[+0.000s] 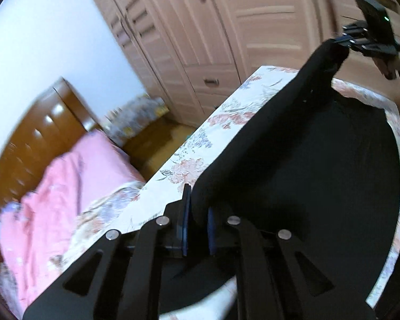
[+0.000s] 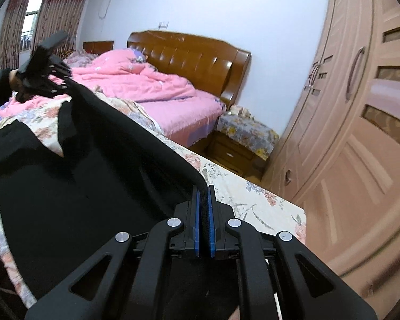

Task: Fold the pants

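Black pants (image 1: 306, 165) lie on a table with a floral cloth (image 1: 200, 138), one edge lifted off it and stretched taut between both grippers. My left gripper (image 1: 197, 208) is shut on one corner of the lifted edge. My right gripper (image 2: 204, 202) is shut on the other corner of the pants (image 2: 80, 186). The right gripper shows in the left wrist view at the top right (image 1: 344, 38), pinching the fabric. The left gripper shows in the right wrist view at the left (image 2: 66, 80).
A bed with a pink quilt (image 2: 136, 80) and brown headboard (image 2: 189, 56) stands beside the table. A nightstand with a floral cover (image 2: 245, 130) sits by the bed. A tall pink-brown wardrobe (image 2: 360, 133) lines the wall beyond the table's far edge.
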Available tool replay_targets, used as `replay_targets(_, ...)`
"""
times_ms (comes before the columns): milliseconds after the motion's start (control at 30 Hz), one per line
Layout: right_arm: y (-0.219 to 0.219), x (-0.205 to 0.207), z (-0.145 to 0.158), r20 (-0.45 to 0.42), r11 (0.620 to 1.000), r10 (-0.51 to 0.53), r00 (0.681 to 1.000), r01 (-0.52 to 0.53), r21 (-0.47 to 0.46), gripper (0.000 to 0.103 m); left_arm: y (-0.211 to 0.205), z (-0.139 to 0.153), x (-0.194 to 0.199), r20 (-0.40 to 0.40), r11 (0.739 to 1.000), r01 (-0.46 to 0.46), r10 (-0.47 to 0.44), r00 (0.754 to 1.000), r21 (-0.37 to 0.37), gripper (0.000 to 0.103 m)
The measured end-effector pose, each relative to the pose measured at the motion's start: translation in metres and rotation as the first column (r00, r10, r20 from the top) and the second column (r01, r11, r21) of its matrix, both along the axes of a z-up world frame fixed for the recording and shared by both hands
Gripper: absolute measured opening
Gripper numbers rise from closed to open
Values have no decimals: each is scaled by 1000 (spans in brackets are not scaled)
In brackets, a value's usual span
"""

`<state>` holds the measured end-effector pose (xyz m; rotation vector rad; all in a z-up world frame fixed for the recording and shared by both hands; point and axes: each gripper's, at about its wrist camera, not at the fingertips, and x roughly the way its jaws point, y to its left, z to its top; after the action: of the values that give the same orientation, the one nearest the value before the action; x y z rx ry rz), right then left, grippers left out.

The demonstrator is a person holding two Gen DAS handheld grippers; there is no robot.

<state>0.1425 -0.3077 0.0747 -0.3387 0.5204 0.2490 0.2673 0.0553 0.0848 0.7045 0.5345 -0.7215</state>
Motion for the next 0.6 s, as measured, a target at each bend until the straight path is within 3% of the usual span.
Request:
replay_targets(133, 4, -52, -10, 8, 1000, 11, 1000, -11, 15, 8, 7, -7, -80, 71, 1000, -25, 24, 997, 5, 10)
replay_targets(300, 9, -99, -41, -24, 999, 14, 1000, -13, 29, 8, 7, -49, -159, 82, 997, -74, 71, 994, 31, 10)
replay_targets(433, 13, -131, -77, -70, 999, 10, 997, -8, 36, 8, 4, -95, -202, 70, 990, -108, 102, 992, 89, 10)
replay_targets(600, 15, -151, -121, -130, 999, -26, 991, 32, 43, 8, 6, -138, -221, 78, 981, -153, 144, 986, 119, 11)
